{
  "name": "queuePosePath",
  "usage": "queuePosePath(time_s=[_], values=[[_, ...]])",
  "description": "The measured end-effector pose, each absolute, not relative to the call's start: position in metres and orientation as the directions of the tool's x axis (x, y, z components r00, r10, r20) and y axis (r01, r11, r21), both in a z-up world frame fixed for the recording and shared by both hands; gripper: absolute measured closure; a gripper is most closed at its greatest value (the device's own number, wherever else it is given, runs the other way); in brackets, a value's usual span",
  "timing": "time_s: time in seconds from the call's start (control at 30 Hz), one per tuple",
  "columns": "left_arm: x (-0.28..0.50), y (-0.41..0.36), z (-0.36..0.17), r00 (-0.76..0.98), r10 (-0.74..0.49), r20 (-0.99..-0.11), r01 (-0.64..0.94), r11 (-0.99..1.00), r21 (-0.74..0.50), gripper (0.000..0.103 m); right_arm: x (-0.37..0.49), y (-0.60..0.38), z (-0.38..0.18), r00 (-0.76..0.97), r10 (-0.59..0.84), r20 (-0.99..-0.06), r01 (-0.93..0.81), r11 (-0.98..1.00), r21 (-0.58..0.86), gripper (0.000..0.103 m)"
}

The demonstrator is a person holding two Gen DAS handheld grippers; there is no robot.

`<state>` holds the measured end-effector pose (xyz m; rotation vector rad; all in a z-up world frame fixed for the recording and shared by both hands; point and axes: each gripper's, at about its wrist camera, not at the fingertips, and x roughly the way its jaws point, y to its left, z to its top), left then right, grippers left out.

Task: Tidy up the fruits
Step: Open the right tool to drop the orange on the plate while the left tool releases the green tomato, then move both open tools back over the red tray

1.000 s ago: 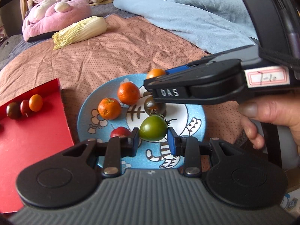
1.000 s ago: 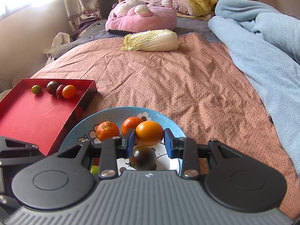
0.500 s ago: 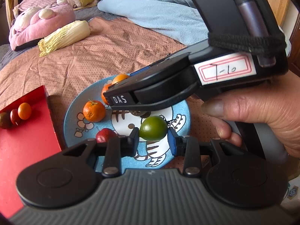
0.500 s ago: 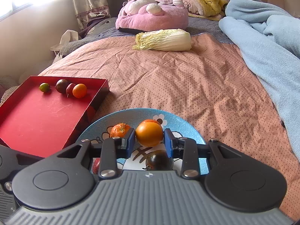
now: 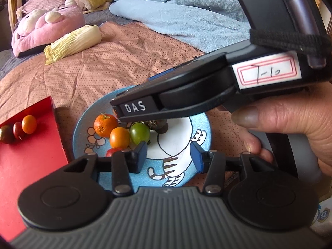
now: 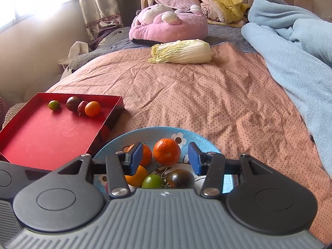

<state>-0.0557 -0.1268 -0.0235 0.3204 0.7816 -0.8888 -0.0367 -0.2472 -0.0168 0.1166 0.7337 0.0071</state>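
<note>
A blue cartoon plate [image 5: 199, 124] [image 6: 199, 143] lies on the pink bedspread and holds a green tomato [image 5: 139, 132] [image 6: 153, 181], an orange tomato [image 5: 119, 137] [image 6: 136, 178], a dark tomato [image 6: 180, 178], tangerines [image 5: 105, 125] [image 6: 166, 151] and a red fruit [image 5: 113, 151]. My left gripper [image 5: 168, 157] is open and empty over the plate, with the green tomato just beyond its left finger. My right gripper [image 6: 165, 158] is open and empty above the fruits; its body [image 5: 186, 95] crosses the left wrist view.
A red tray [image 6: 51, 128] [image 5: 27, 155] left of the plate holds several small tomatoes [image 6: 92, 108]. A napa cabbage [image 6: 180, 51], a pink plush cushion [image 6: 169, 27] and a blue blanket [image 6: 294, 47] lie farther back on the bed.
Both grippers have opened. The left let go of the green tomato and the right let go of the orange tomato; both now lie on the plate by the other fruits.
</note>
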Motion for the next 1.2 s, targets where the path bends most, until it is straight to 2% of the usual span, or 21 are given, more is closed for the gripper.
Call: queuePosePath(time_s=[0.3,0.37,0.4,0.87,1.2], values=[[-0.056,-0.122,-0.019,0.374,-0.599,-0.708,0.793,0.602,-0.09,0.05,-0.042,-0.25,-0.011,0.757,0.037,-0.653,0.052,0.992,0.116,0.043],[-0.056,-0.12,-0.018,0.379,-0.602,-0.703,0.79,0.607,-0.093,0.04,-0.043,-0.25,-0.01,0.759,0.034,-0.65,0.055,0.992,0.115,0.042],[-0.056,-0.12,-0.017,0.385,-0.603,-0.699,0.788,0.609,-0.092,0.039,-0.043,-0.25,-0.009,0.76,0.032,-0.649,0.056,0.992,0.114,0.042],[-0.056,-0.106,-0.007,0.393,-0.636,-0.665,0.791,0.602,-0.108,0.039,-0.039,-0.243,-0.002,0.767,0.026,-0.641,0.053,0.993,0.104,0.041],[-0.041,-0.085,-0.001,0.5,-0.563,-0.659,0.707,0.704,-0.064,0.039,-0.034,-0.231,0.0,0.769,0.043,-0.638,0.032,0.994,0.105,0.041]])
